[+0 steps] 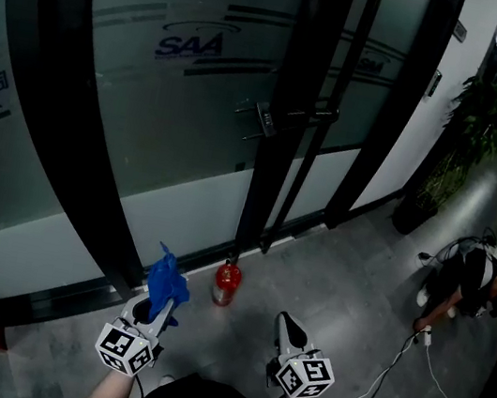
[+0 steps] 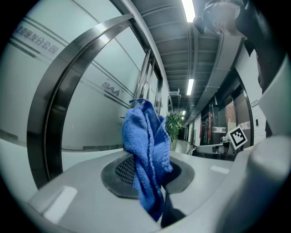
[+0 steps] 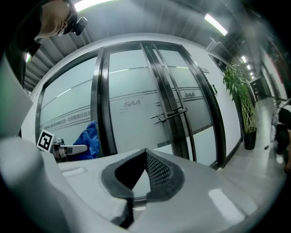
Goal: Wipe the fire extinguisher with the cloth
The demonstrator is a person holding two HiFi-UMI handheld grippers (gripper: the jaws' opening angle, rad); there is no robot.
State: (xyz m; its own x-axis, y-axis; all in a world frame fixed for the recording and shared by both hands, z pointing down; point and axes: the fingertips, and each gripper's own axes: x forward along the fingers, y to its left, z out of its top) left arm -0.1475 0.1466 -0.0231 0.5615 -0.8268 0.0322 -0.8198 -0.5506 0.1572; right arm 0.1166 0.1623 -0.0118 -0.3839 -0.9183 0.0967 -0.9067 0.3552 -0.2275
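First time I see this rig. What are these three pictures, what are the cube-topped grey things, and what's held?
No robot: a person holds a two-jaw claw in each hand; the marker cubes are part of them. The head view looks down from the person's head at a grey floor by frosted glass doors. The two gripper views ride on the claws, looking along their jaws. The left claw is shut on a blue cloth. The right claw has its jaws together, nothing between. A red fire extinguisher stands on the floor ahead, touched by neither.
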